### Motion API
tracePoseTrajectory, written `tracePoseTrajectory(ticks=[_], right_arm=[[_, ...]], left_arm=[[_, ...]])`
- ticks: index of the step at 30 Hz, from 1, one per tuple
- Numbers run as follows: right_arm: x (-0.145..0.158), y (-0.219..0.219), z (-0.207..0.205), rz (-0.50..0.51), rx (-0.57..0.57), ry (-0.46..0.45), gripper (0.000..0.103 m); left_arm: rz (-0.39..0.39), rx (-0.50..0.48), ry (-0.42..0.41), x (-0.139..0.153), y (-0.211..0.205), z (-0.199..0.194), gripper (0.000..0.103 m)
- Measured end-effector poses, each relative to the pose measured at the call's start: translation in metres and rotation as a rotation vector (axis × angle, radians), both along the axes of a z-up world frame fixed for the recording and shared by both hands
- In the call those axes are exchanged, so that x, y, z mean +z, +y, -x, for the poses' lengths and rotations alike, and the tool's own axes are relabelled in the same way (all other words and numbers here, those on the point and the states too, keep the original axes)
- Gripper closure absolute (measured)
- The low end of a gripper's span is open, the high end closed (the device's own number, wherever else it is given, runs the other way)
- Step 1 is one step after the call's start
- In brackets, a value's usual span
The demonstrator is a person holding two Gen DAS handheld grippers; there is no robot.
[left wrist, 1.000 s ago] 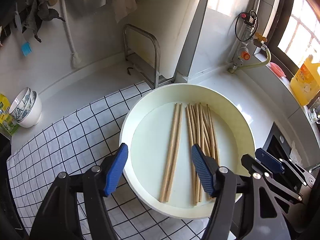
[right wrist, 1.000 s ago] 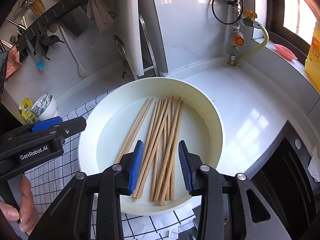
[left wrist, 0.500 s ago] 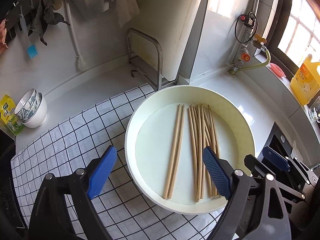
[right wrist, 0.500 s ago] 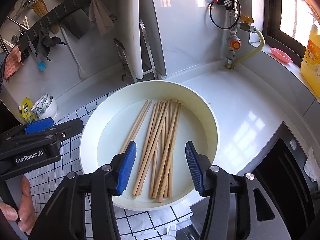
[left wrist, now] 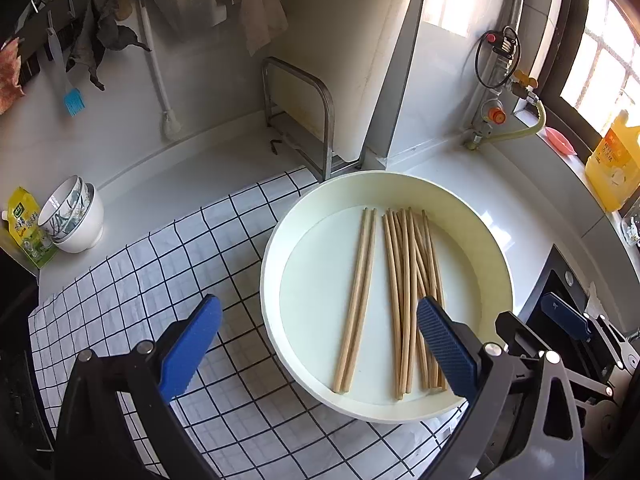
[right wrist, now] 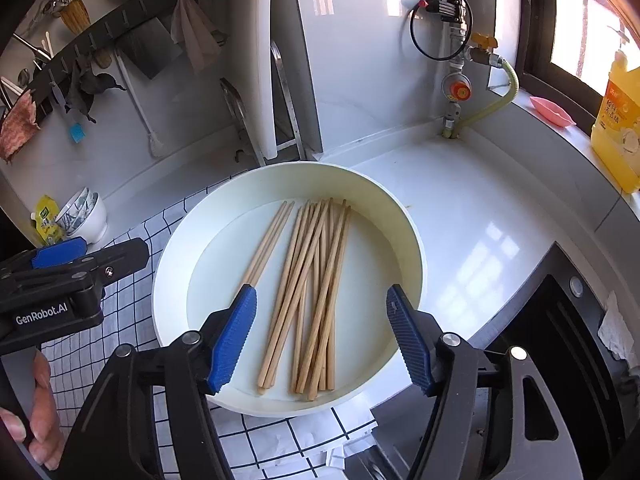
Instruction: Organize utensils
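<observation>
Nearest the cameras, the left gripper (left wrist: 318, 346) and the right gripper (right wrist: 322, 332) hover with blue jaws spreading apart, pressing on nothing. Beyond them, wooden chopsticks (right wrist: 310, 292) lie loose in a cream round tray (left wrist: 496, 264): a pair at the tray's 9 o'clock, a bundle toward 3. Stacked bowls (left wrist: 74, 216) stand far off at 10 o'clock.

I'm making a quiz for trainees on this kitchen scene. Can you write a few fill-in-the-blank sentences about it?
1. The wooden chopsticks lie inside a round ____ tray.
2. The tray rests partly on a ____ cloth with black lines.
3. Two chopsticks lie apart from the bigger bundle, on its ____ side in both views.
4. A stack of ____ stands on the counter beside a yellow-green packet.

Missing words: white; checked; left; bowls
</observation>
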State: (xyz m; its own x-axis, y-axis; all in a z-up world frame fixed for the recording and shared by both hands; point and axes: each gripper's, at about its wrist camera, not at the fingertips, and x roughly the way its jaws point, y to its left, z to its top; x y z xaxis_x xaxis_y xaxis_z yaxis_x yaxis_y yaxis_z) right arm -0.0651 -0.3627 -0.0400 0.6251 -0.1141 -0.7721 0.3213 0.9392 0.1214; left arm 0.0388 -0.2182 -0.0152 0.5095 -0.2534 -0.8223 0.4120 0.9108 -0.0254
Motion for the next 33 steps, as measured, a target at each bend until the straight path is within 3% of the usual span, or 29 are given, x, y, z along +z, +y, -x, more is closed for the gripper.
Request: tracePoseTrajectory(ticks=[18, 33], right_arm=[[0.0031, -0.0002, 0.0041, 0.015, -0.019, 0.002, 0.026], [0.0040, 0.0029, 0.0052, 0.022, -0.008, 0.008, 0.026]], left_arm=[[-0.020, 0.030, -0.015, 0.0053, 0.0066, 0.0034, 0.006], [-0.022, 0.029, -0.010, 0.0073, 0.0055, 0.0047, 0.006]])
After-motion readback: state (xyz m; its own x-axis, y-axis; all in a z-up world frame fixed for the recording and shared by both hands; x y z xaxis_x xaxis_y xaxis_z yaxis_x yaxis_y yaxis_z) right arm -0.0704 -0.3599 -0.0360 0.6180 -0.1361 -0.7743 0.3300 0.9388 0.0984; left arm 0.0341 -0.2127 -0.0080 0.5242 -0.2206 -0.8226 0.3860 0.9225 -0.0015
